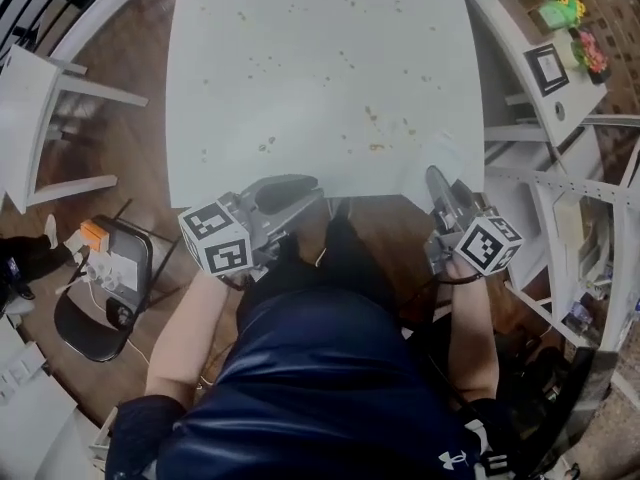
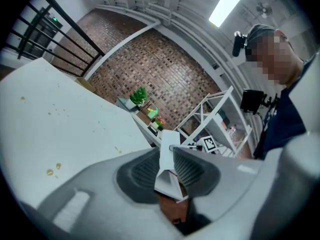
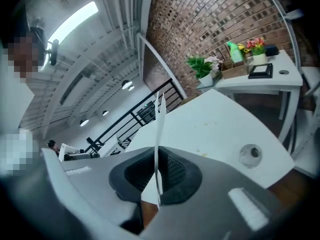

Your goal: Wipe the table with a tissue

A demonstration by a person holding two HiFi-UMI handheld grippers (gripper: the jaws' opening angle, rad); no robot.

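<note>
**White rectangular bench** [image 1: 250,98], seen from above, filling the upper half of the head view. Brownish crumbs [image 1: 372,116] are scattered over it. The densest cluster lies right of centre, and smaller specks [image 1: 268,146] are found toward the lower left and near the upper edge. In the left gripper view, two crumbs are seen at the lower left.

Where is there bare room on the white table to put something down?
The white rectangular table is barest in its far right corner and midway along its left edge. Its middle and near right are speckled with small brown crumbs. The near edge is crowded: the left tongs and right tongs hang there, each with thin white tissue between its jaws.
</note>
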